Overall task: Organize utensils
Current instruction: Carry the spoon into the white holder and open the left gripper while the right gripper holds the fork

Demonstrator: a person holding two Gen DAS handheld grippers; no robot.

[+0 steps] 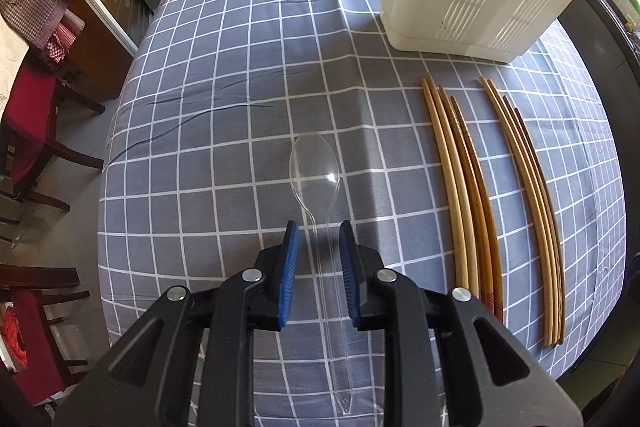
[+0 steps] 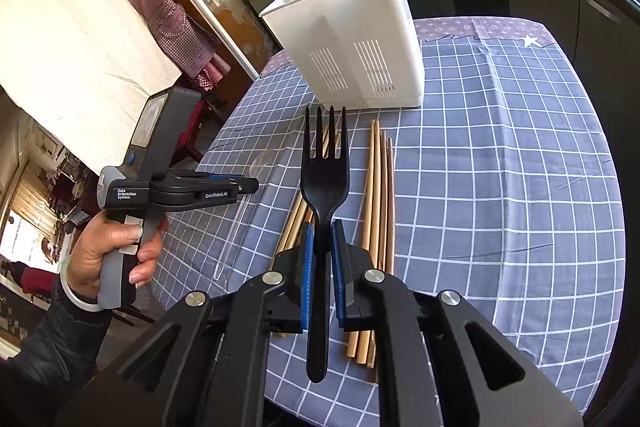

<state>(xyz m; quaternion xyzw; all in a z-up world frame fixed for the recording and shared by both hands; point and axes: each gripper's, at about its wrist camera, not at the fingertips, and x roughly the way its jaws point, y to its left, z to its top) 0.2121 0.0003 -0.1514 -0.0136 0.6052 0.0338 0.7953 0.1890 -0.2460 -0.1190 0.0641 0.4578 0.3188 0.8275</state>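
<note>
Clear thin spoon (image 1: 316, 163), light and slippery: left gripper (image 1: 319, 239) apart astride handle; right gripper (image 2: 322, 235) clamped on fork (image 2: 324, 179)

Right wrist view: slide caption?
Right gripper shut on black plastic fork, white slotted utensil bin ahead.

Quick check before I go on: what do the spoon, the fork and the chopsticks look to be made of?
Spoon: clear hard plastic by the look, glossy; the checked tablecloth shows through it.
Fork, held in the right gripper: black plastic, probably, with a smooth dull sheen.
Chopsticks: likely bamboo or wood, tan to brown, faintly grained, some darker than others.
</note>
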